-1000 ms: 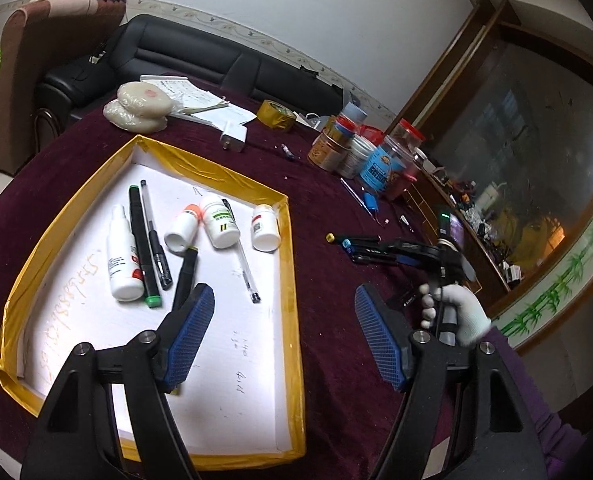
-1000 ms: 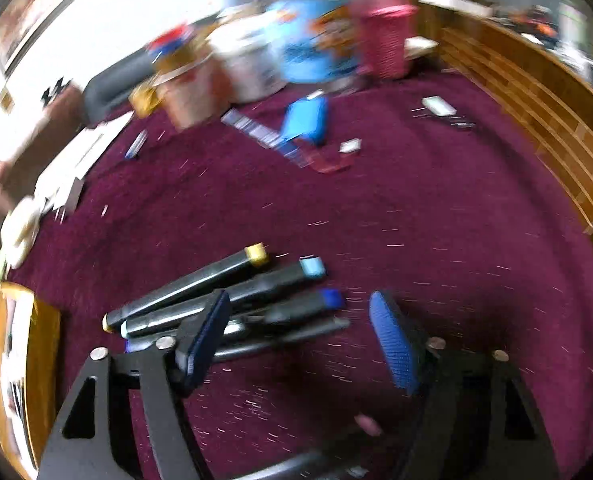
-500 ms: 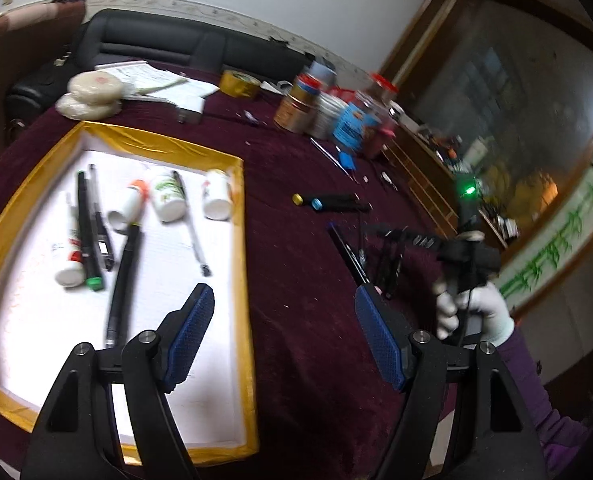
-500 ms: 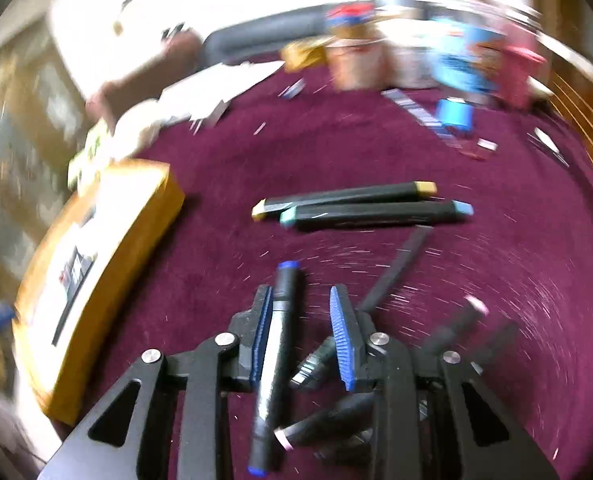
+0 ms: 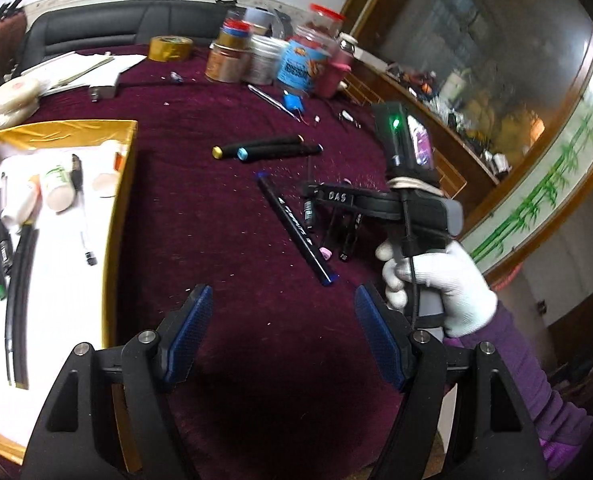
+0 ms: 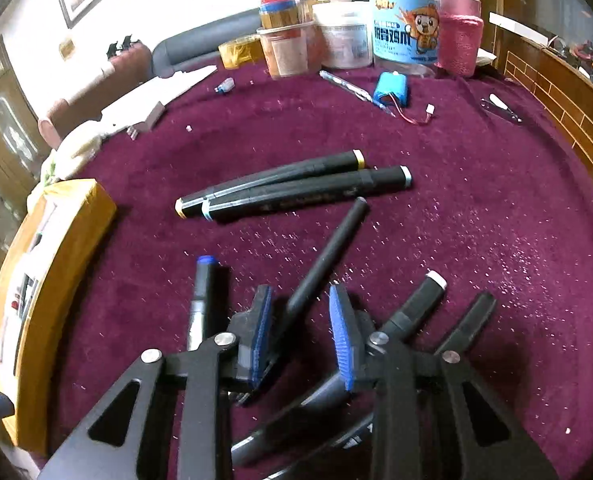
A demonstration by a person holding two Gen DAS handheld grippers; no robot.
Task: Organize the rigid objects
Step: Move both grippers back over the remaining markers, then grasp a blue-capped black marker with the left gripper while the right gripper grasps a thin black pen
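Note:
Several black markers lie on the maroon tablecloth. My right gripper [image 6: 300, 296] hangs over them, its jaws closing around a thin black pen [image 6: 332, 244]; a gap still shows beside the right pad. A blue-capped marker [image 6: 204, 292] lies just outside its left finger, and a white-capped marker [image 6: 416, 304] lies to the right. A yellow-capped marker [image 6: 272, 178] and a light-blue-capped marker [image 6: 308, 194] rest side by side farther off. My left gripper [image 5: 282, 300] is open and empty over bare cloth, between the gold-rimmed tray [image 5: 120, 216] and the right gripper [image 5: 330, 216], which a white-gloved hand [image 5: 444, 288] holds.
The tray holds pens and small white bottles [image 5: 58, 188]. Jars and tubs [image 6: 404, 40] crowd the far side, with a blue battery pack [image 6: 390, 90] and a tape roll [image 5: 170, 48] near them. Papers [image 5: 76, 70] lie far left. A wooden ledge [image 6: 556, 92] borders the right.
My left gripper swung right, from over the tray to the cloth beside the markers. The right jaws narrowed from wide and shifted off the blue-capped marker onto the thin black pen.

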